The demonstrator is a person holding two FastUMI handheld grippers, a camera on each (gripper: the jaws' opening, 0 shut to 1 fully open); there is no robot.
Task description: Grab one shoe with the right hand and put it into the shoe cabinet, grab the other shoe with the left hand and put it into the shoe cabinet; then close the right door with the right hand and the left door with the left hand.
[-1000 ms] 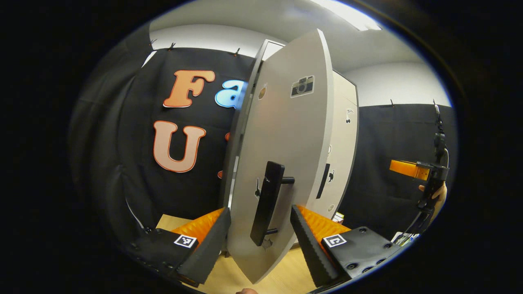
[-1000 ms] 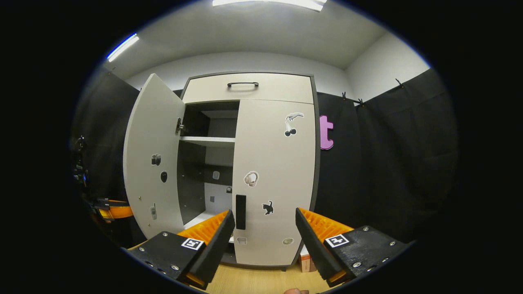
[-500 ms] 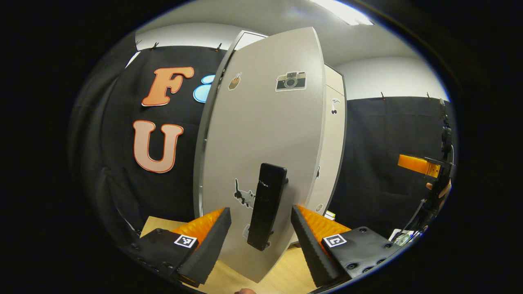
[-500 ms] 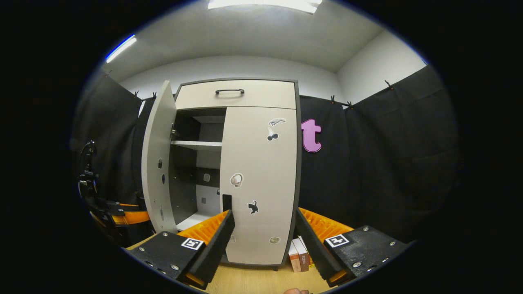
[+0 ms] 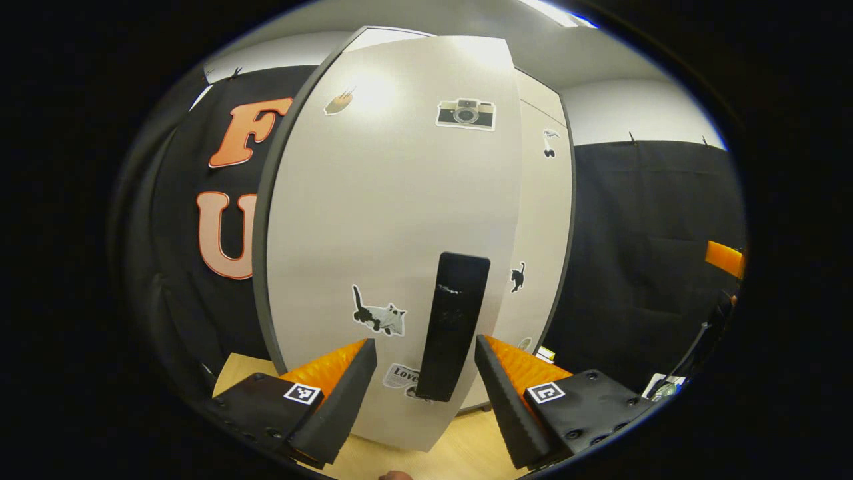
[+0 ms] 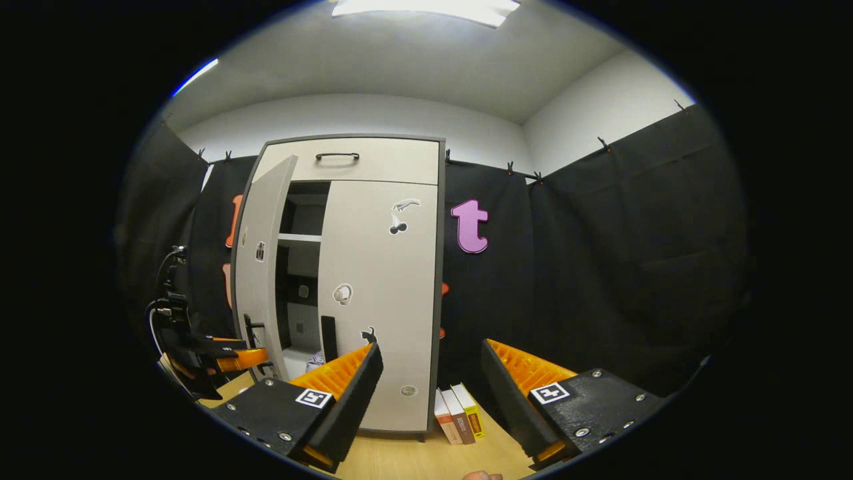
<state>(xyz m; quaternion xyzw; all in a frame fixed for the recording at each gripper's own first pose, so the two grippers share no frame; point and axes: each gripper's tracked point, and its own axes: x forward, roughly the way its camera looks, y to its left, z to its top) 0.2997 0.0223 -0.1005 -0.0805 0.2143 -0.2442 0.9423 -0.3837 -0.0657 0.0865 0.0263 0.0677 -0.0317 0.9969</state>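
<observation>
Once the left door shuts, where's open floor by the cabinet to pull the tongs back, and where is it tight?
Bare wood floor lies in front of the closed right door. It is tight at the cabinet's right foot, where books stand, and at the left door, where the left tongs straddle its handle.

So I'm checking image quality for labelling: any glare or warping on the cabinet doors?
Left gripper view: a soft glare patch near the top of the left door, whose edges bow strongly. Right gripper view: the right door is evenly lit, with milder bowing.
</observation>
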